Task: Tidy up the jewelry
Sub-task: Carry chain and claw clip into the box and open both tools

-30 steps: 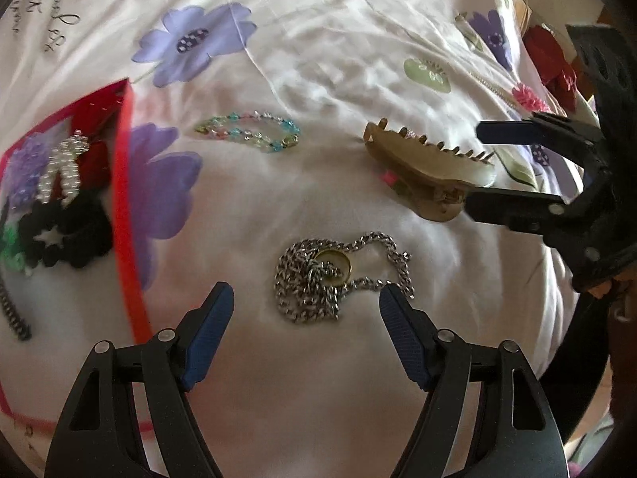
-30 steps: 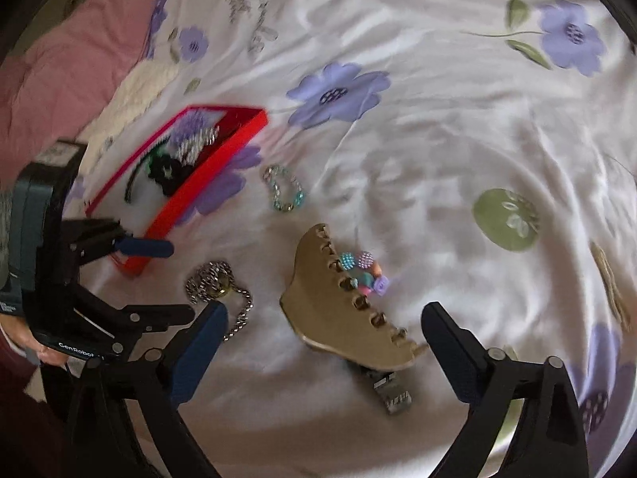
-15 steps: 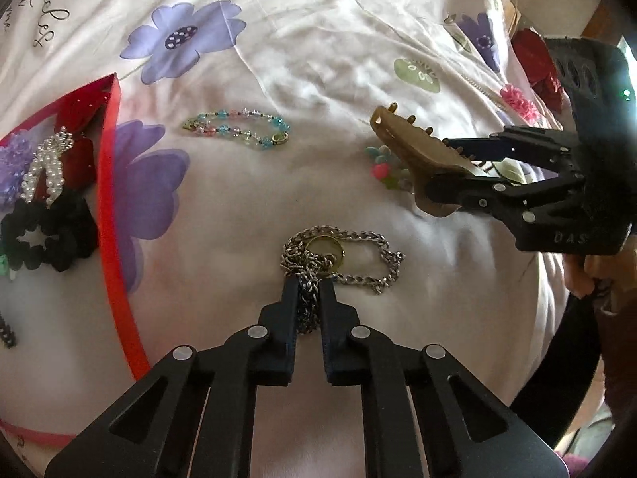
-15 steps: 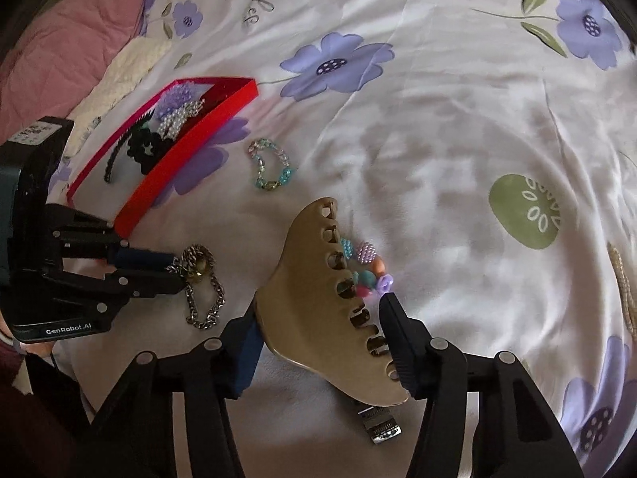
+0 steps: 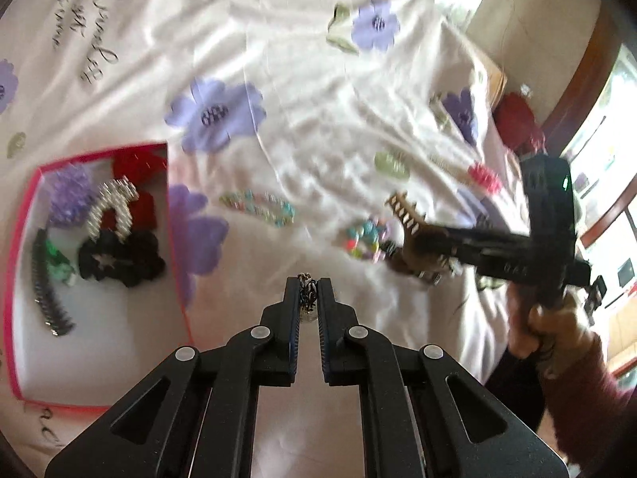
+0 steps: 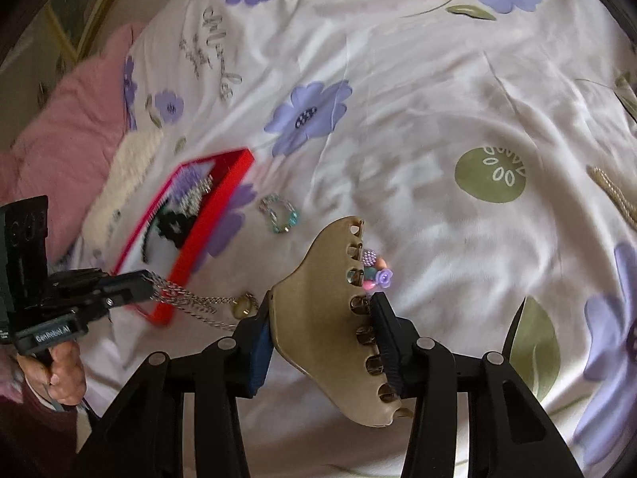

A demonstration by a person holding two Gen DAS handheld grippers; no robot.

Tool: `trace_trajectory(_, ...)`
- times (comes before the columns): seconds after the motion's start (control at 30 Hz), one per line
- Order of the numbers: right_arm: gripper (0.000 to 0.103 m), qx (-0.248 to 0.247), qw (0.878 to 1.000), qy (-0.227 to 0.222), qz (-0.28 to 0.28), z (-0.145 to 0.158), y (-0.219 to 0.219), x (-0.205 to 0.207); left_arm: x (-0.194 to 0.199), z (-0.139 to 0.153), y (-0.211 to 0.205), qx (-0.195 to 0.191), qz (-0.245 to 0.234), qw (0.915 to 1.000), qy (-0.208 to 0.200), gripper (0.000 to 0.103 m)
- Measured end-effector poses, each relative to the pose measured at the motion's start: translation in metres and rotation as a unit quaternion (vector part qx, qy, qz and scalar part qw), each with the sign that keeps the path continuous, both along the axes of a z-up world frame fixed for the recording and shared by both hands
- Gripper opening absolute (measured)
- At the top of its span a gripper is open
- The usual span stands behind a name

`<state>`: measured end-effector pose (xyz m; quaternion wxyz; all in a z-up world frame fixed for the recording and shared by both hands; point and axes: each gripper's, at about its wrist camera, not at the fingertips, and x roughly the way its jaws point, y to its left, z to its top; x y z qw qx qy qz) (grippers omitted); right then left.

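Note:
My left gripper (image 5: 308,285) is shut on the silver chain necklace (image 5: 308,294) and holds it lifted off the bed; in the right wrist view the chain (image 6: 191,302) hangs from it beside the red tray (image 6: 215,215). My right gripper (image 6: 322,318) is shut on the tan claw hair clip (image 6: 330,318), raised above the sheet; it also shows in the left wrist view (image 5: 414,235). The red-rimmed tray (image 5: 177,239) lies left and holds scrunchies, a pearl piece and a dark comb.
A pastel bead bracelet (image 5: 258,207) lies on the flowered sheet between tray and clip. A cluster of coloured beads (image 5: 364,237) lies near the clip. A pink pillow (image 6: 67,139) is at the far left. A red object (image 5: 513,119) sits at the bed's far right.
The left gripper closed on the chain and lifted it toward the tray. The right gripper closed on the hair clip and raised it.

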<state>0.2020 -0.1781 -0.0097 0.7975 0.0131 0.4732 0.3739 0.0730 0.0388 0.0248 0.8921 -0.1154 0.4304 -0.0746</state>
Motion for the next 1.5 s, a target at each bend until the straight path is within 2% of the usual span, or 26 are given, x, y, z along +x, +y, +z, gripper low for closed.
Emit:
trace_trajectory(0.33,0.047,0.066,0.998,0.007,0.012,0.023,0.019,-0.024,-0.019,0.049,0.033,-0.01,0.036,0.9978,-0.055,0.006)
trace_trajectory(0.53,0.047,0.085,0.996,0.019,0.035,0.022,0.048,-0.036,-0.037,0.073,0.057,-0.009,0.064,0.9944,-0.083,0.006)
trace_trajectory(0.67,0.047,0.091,0.994,0.022,0.054,0.024,0.069,-0.045,-0.047,0.079,0.074,-0.006,0.084,0.9923,-0.091,0.006)
trace_trajectory(1.17,0.047,0.105,0.988,0.04,0.108,0.022,0.154,-0.067,-0.081,0.056,0.142,-0.006,0.159,0.9848,-0.07,0.006)
trace_trajectory(1.5,0.047,0.089,0.987,0.049,0.124,0.003,0.213,-0.067,-0.087,0.02,0.184,-0.008,0.202,0.9789,-0.031,0.006)
